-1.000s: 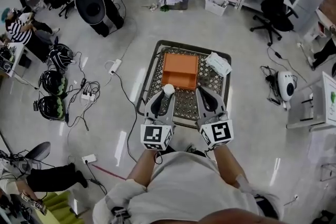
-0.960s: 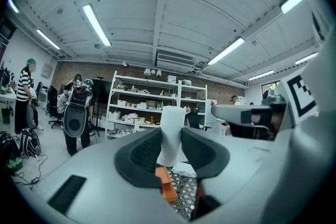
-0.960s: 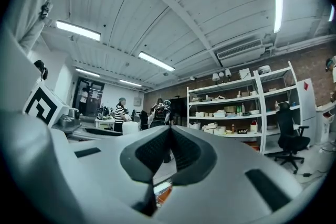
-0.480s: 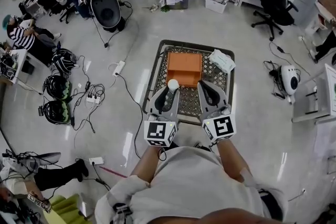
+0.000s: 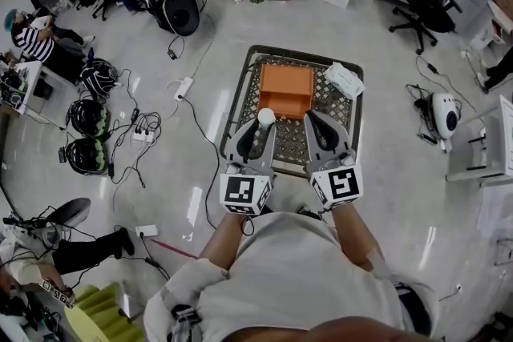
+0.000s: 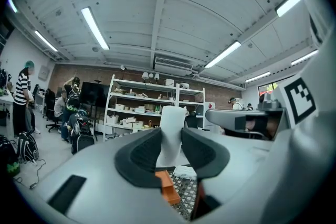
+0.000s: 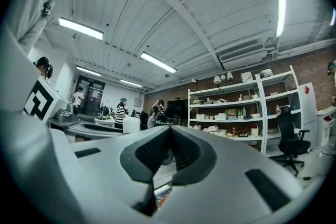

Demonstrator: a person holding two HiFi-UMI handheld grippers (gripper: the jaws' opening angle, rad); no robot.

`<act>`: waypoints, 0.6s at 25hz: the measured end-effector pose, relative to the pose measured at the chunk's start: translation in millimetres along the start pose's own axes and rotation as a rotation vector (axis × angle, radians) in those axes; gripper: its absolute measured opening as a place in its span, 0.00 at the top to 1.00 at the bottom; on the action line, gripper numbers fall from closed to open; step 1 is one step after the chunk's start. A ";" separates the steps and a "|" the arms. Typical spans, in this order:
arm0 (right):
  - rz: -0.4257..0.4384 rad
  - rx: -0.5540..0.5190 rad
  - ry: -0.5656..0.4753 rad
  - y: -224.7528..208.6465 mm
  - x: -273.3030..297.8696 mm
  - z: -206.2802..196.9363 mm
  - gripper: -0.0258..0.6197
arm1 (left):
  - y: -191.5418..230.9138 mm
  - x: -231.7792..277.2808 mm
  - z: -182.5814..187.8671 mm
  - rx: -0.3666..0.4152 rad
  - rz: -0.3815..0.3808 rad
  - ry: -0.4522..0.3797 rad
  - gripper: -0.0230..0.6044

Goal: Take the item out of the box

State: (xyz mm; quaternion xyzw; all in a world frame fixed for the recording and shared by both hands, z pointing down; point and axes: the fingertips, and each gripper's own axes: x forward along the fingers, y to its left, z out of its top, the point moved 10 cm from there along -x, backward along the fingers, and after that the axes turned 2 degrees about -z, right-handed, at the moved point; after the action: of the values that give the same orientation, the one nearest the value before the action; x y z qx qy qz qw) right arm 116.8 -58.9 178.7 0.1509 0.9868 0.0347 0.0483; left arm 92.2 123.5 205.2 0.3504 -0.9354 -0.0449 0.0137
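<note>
Left gripper (image 5: 258, 130) pinching a white cylinder (image 5: 265, 117), raised over the near edge of the orange box (image 5: 286, 88) in the wire cart (image 5: 236, 104). My right gripper (image 5: 314, 121) alongside, jaws pressed together, nothing between them.

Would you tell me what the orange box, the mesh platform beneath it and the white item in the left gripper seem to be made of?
Orange box: probably plastic or coated card, going by its flat, matte, even colour.
Mesh platform: likely metal, given the dark frame and open lattice.
White item, clamped in the left gripper: perhaps plastic or foam; it looks smooth and matte, but I can't be sure.
</note>
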 end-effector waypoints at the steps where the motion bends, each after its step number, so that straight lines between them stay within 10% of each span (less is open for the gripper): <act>1: 0.002 0.002 0.002 1.2 0.4 -0.2 0.95 | 0.6 -1.2 0.0 -0.001 0.004 0.001 0.77; 15: 0.022 0.002 -0.009 5.7 -1.9 1.1 0.96 | -5.5 -9.7 -0.7 0.001 0.020 -0.008 0.77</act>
State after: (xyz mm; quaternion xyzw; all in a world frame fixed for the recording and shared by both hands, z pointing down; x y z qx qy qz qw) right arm 120.5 -54.0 178.2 0.1620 0.9848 0.0334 0.0523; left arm 103.1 125.7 205.4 0.3408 -0.9390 -0.0460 0.0101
